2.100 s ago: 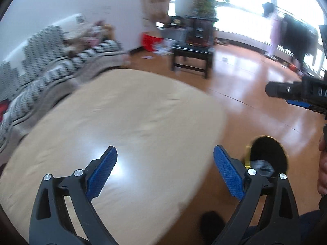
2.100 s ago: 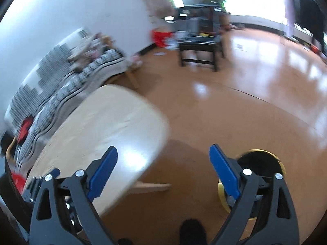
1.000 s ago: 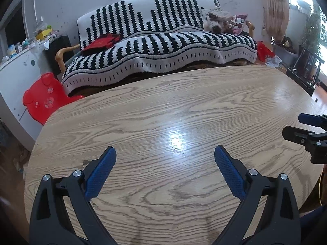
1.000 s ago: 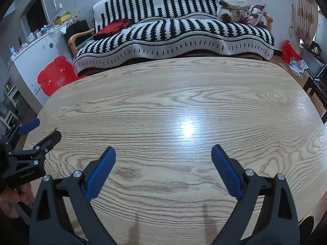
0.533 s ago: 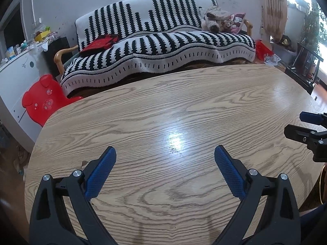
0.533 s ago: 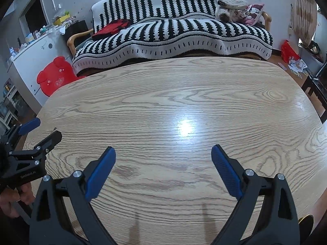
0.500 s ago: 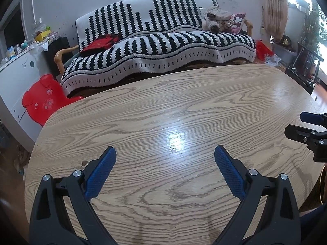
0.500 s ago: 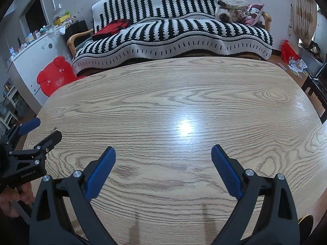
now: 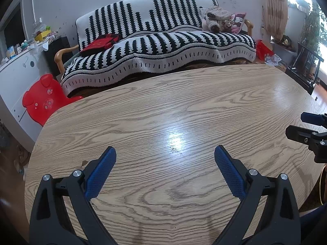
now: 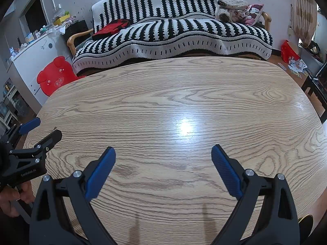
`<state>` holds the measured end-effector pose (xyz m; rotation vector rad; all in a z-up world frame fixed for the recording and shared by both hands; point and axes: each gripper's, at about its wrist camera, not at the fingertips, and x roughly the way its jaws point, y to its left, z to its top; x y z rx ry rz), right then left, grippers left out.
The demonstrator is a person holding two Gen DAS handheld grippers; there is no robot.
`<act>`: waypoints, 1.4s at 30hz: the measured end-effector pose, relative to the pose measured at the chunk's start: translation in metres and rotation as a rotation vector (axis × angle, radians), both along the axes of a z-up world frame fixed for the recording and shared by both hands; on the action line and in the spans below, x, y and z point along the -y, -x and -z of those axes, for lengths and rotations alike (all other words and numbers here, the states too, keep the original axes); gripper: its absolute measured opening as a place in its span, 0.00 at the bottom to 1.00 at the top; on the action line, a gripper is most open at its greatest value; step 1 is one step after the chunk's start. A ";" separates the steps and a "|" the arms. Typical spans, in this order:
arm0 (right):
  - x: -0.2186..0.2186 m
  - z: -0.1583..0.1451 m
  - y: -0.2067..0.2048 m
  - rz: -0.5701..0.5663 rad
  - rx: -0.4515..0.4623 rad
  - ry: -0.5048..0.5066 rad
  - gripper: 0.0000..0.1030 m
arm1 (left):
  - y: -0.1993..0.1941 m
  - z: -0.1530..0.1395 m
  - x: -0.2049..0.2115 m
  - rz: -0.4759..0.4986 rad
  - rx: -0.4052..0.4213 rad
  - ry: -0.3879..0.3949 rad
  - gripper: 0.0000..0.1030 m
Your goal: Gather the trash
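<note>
Trash is what I am after, and on the oval light-oak wooden table [image 9: 184,106] I can find none: the whole top reads bare in both wrist views, apart from a tiny dark fleck near its left edge that is too small for me to name. The only paper litter I can see lies on the floor beyond the table's far right corner, a scatter of white and coloured paper scraps [image 10: 295,65] beside a red bag [image 10: 288,49].

My left gripper [image 9: 165,170] hangs over the table's near edge with its blue pads spread wide and nothing between them. My right gripper [image 10: 163,169] is the same, wide apart and empty, also above the near edge. In the right wrist view the left tool shows at the table's left end, so my right one sits further toward the table's right end.

That is the relation I would steer by: the scraps lie forward and to the right, past the table's far right corner, so my right gripper looks the nearer of the two. A dark rim with a gold edge peeks from under the table's near right corner; I judge it may be a bin, though too little shows to be sure.
</note>
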<state>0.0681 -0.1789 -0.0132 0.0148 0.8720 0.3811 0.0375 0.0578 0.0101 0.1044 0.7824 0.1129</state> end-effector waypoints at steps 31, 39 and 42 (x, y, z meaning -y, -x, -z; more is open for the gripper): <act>-0.002 0.000 0.000 0.000 0.000 0.001 0.89 | 0.001 0.001 0.000 -0.002 0.001 0.001 0.91; 0.000 0.000 0.001 -0.001 0.000 0.002 0.89 | 0.002 0.003 0.000 0.000 -0.003 0.004 0.91; -0.001 0.000 0.001 -0.002 -0.001 0.002 0.89 | 0.003 0.003 0.000 -0.003 -0.003 0.006 0.91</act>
